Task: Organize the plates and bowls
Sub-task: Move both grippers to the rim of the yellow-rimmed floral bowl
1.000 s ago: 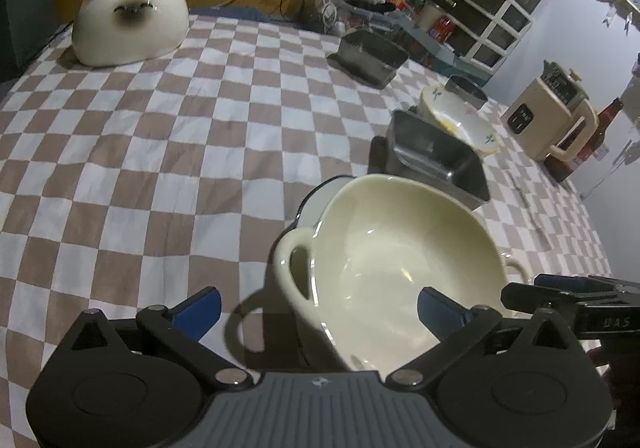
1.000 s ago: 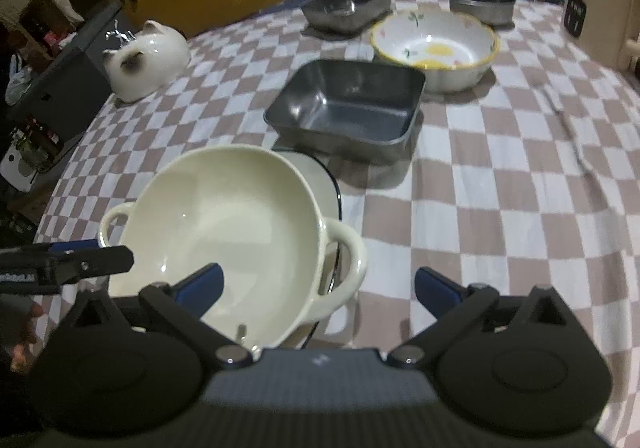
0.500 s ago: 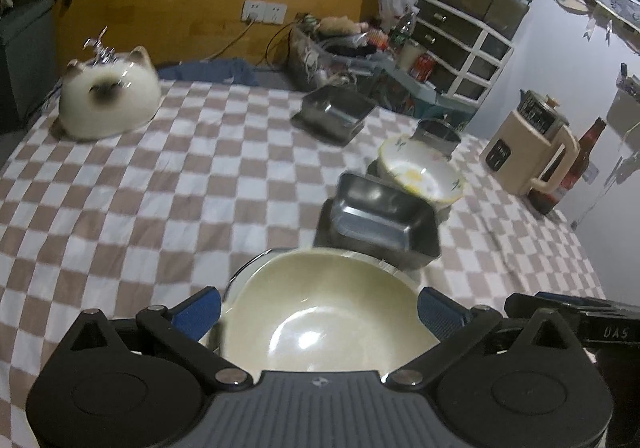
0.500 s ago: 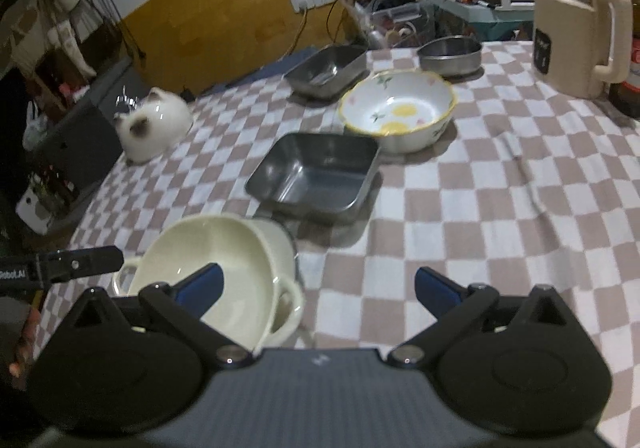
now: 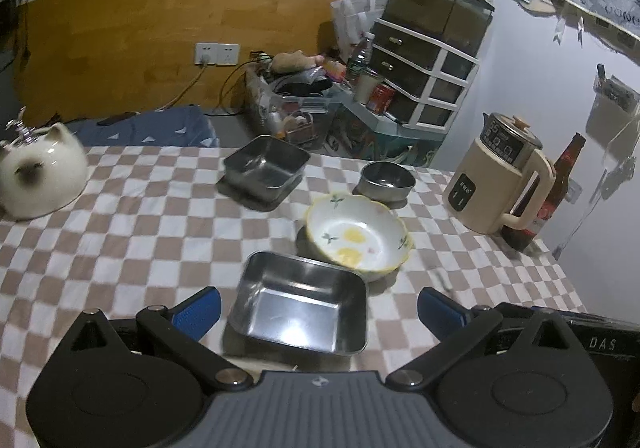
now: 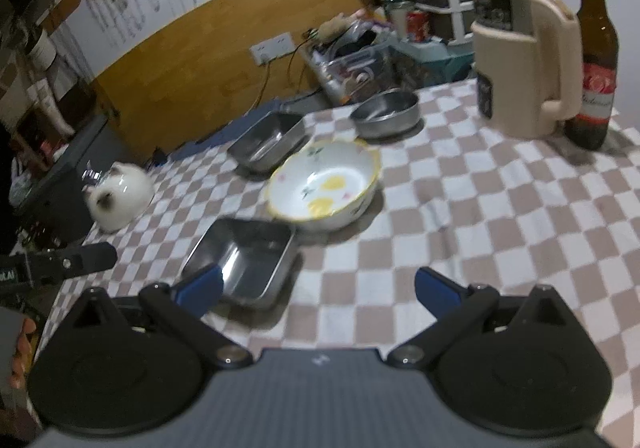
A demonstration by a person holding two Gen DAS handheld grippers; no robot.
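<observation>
Both grippers are hovering above a table covered in a brown-and-white checked cloth (image 5: 120,232), and both are standing wide open with nothing between their blue-padded fingers. The left gripper (image 5: 318,312) is facing the dishes from the near edge; the right gripper (image 6: 318,288) is showing at the left view's 4 o'clock as a dark bar.

Four dishes are lying on the cloth in these views: two square steel trays, one round steel bowl and one ceramic bowl. In the left view, the nearer square stainless-steel tray (image 5: 300,308) is sitting at 6 o'clock, framed between the left gripper's fingers. The white ceramic bowl with a wavy yellow rim and yellow flower print (image 5: 358,238) is resting just beyond it toward 1 o'clock, its rim seeming to touch the tray's far corner. The second square stainless-steel tray (image 5: 266,170) is sitting farther off at 12 o'clock, and the small round stainless-steel bowl (image 5: 386,180) is lying to its right, apart from it.

One white cat-shaped ceramic ornament (image 5: 38,176) is sitting at 9 o'clock. One beige electric kettle (image 5: 500,188) is standing at 2 o'clock with one brown glass bottle with a red label (image 5: 554,196) just beside its handle. In the right view, part of a person's hand (image 6: 20,356) is showing at 8 o'clock.
</observation>
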